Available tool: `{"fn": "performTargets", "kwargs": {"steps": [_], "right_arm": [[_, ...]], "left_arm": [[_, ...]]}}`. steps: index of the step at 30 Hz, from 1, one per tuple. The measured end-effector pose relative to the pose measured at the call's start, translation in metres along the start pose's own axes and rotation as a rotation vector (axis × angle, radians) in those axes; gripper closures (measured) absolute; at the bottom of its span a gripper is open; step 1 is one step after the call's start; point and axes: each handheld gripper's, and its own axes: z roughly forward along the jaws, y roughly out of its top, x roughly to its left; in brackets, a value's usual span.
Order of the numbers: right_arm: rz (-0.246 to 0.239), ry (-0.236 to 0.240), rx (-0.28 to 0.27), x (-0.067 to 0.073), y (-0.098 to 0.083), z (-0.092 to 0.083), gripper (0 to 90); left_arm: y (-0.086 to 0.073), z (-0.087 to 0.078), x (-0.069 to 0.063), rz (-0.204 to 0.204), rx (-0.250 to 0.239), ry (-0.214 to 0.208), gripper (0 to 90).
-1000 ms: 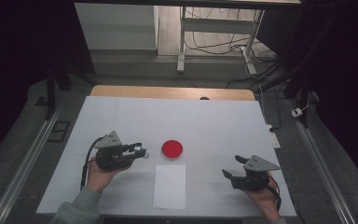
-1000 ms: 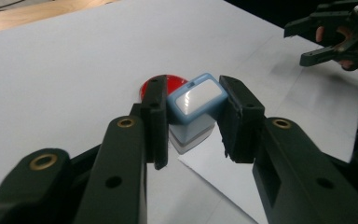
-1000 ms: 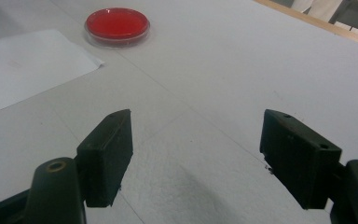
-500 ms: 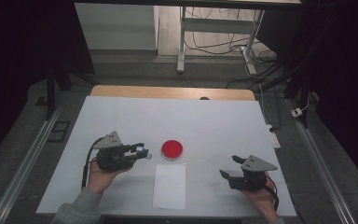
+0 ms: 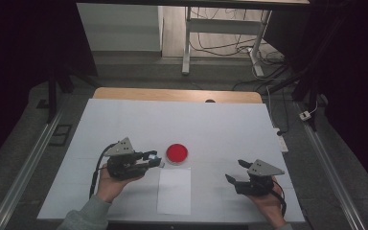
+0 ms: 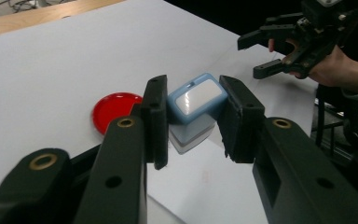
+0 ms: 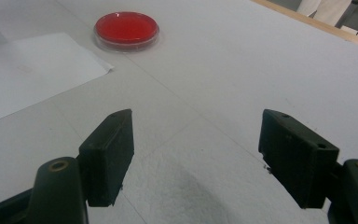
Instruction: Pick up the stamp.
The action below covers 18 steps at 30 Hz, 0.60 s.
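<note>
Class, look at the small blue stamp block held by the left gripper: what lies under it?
Under the blue stamp block, clamped by the left gripper, lies white table beside the red dish. The block's underside is hidden.

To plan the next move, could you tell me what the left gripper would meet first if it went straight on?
Probably the red ink pad: the left gripper, clamped on a blue stamp, points at it; depth is unclear.
</note>
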Motion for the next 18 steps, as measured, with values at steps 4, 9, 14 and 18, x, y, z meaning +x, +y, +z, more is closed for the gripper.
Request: {"fn": "performTargets", "kwargs": {"steps": [4, 9, 14, 18], "right_arm": [[-0.002, 0.001, 0.005, 0.0, 0.0, 0.0, 26.2], [-0.002, 0.001, 0.004, 0.0, 0.0, 0.0, 26.2], [-0.003, -0.004, 0.005, 0.0, 0.0, 0.0, 26.2], [-0.004, -0.003, 0.005, 0.0, 0.0, 0.0, 26.2]], "left_arm": [[0.002, 0.006, -0.004, 0.008, 0.006, -0.017, 65.0], [0.004, 0.012, -0.008, 0.011, 0.01, -0.031, 65.0], [0.005, 0.02, -0.013, 0.018, 0.02, -0.045, 65.0], [0.005, 0.025, -0.016, 0.026, 0.03, -0.053, 65.0]]}}
